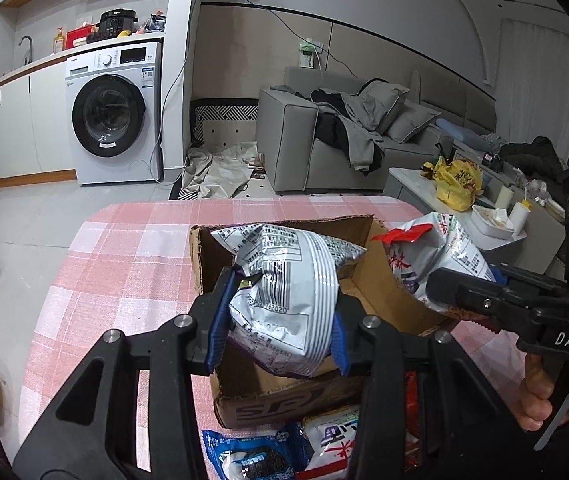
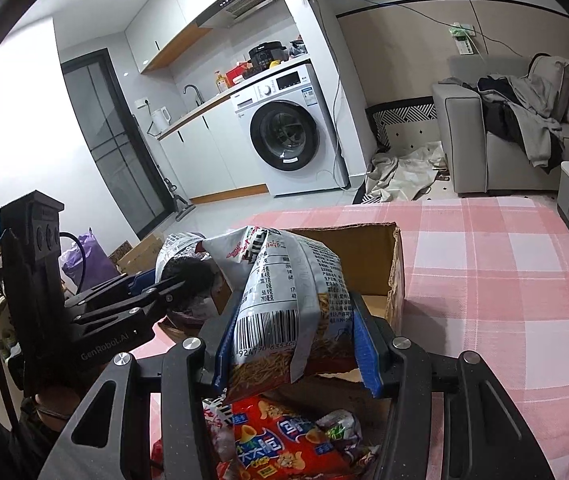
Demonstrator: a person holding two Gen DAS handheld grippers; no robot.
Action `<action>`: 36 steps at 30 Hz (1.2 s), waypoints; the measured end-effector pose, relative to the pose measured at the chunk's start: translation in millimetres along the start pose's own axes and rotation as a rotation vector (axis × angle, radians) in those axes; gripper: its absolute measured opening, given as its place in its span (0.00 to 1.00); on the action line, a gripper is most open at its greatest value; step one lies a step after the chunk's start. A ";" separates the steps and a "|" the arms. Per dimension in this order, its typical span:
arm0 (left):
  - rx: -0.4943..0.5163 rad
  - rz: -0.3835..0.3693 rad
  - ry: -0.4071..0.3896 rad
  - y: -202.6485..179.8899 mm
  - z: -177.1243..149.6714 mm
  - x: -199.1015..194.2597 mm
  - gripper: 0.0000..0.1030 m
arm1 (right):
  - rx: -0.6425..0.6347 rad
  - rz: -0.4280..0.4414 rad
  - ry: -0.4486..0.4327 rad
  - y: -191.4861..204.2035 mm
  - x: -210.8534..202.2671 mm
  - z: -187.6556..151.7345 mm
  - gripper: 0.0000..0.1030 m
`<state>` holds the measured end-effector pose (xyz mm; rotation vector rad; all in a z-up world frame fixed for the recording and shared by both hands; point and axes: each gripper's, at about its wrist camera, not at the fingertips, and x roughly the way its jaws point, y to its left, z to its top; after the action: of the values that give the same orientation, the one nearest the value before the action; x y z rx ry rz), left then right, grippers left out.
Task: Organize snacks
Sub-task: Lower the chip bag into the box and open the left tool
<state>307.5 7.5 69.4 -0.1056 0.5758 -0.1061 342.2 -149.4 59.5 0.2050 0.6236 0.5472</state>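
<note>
Pink checked cloth covers the worktop [image 1: 124, 264], on which an open cardboard box [image 1: 284, 396] is set, with a washing machine [image 1: 114, 114] and a grey sofa [image 1: 324, 136] seen behind. A silver snack bag [image 1: 284, 292] is clamped between the blue pads of the left tool [image 1: 278, 320] and is held above the box's open top. A second bag, printed with noodle sticks [image 2: 284, 320], is gripped by the right tool [image 2: 292, 344] over the box's near right edge. More packets, among them a red one [image 2: 284, 440] and a blue one [image 1: 244, 456], are left on the worktop in front of the box. For the step to be done well, each bag is best lowered flat into the box, one at a time, so that the two are not crushed together, and the pads opened only once the bag is resting on the bottom. Both tools are pointed forward and slightly downward, side by side, the right one being held by a hand [image 1: 544, 392] at its handle.
</note>
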 end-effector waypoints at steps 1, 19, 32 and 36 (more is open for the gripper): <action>0.007 0.005 0.001 -1.2 -0.3 3.8 0.37 | -0.001 -0.002 0.004 -0.7 2.1 0.1 0.49; 0.013 0.021 0.042 -5.5 -12.2 39.7 0.38 | -0.015 -0.037 0.036 1.7 31.3 1.1 0.50; -0.017 0.012 0.023 2.2 -11.4 16.0 0.65 | -0.051 -0.045 -0.025 6.9 -3.2 0.6 0.71; -0.022 0.012 -0.044 -1.0 -13.1 -21.5 0.89 | -0.042 -0.031 -0.058 7.4 -31.7 -6.6 0.97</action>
<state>282.4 8.3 70.1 -0.1261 0.5339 -0.0857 313.7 -160.2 72.6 0.1704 0.5573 0.5221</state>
